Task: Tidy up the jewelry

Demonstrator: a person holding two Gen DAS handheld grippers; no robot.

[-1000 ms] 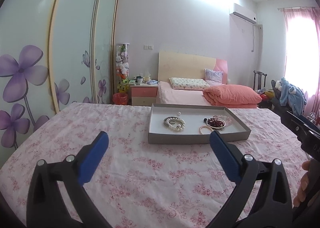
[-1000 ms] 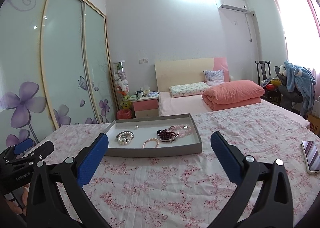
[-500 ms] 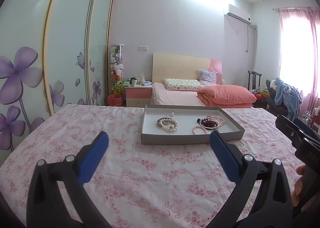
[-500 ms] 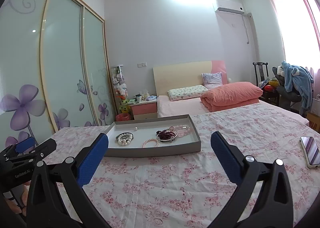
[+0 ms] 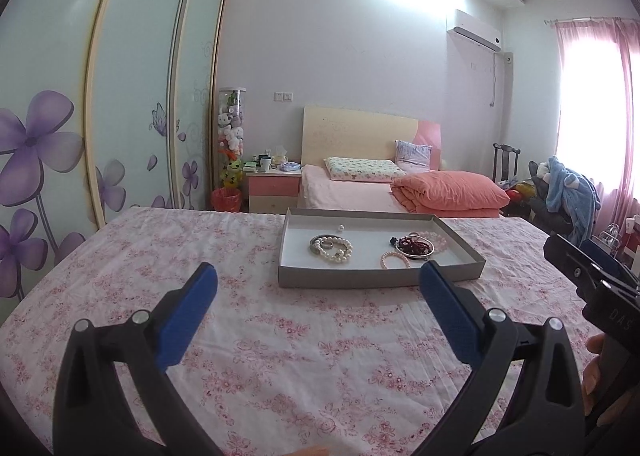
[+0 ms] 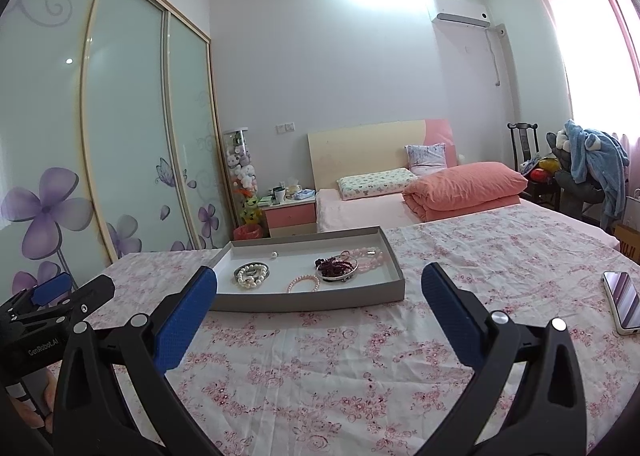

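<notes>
A shallow grey tray (image 5: 376, 278) (image 6: 308, 302) rests on the floral tablecloth ahead of both grippers. Inside it lie a white pearl bracelet (image 5: 331, 248) (image 6: 251, 275), a small pink bead bracelet (image 5: 395, 259) (image 6: 303, 283), dark red beads on a silver ring (image 5: 414, 246) (image 6: 335, 268), a pale pink bracelet (image 6: 366, 258) and one loose pearl (image 5: 341, 228) (image 6: 274, 254). My left gripper (image 5: 318, 294) is open and empty, short of the tray's near wall. My right gripper (image 6: 319, 294) is open and empty too, also short of the tray.
A phone (image 6: 622, 302) lies on the cloth at the right edge. The other gripper shows at each view's side: the right one (image 5: 592, 276), the left one (image 6: 52, 304). Beyond the table stand a bed (image 6: 440, 191), a nightstand (image 5: 274, 191) and a sliding wardrobe (image 5: 100, 95).
Both views have shifted slightly, with the tray sitting a little further left and lower in the left wrist view. Both grippers stay open and empty; the jewelry has not moved.
</notes>
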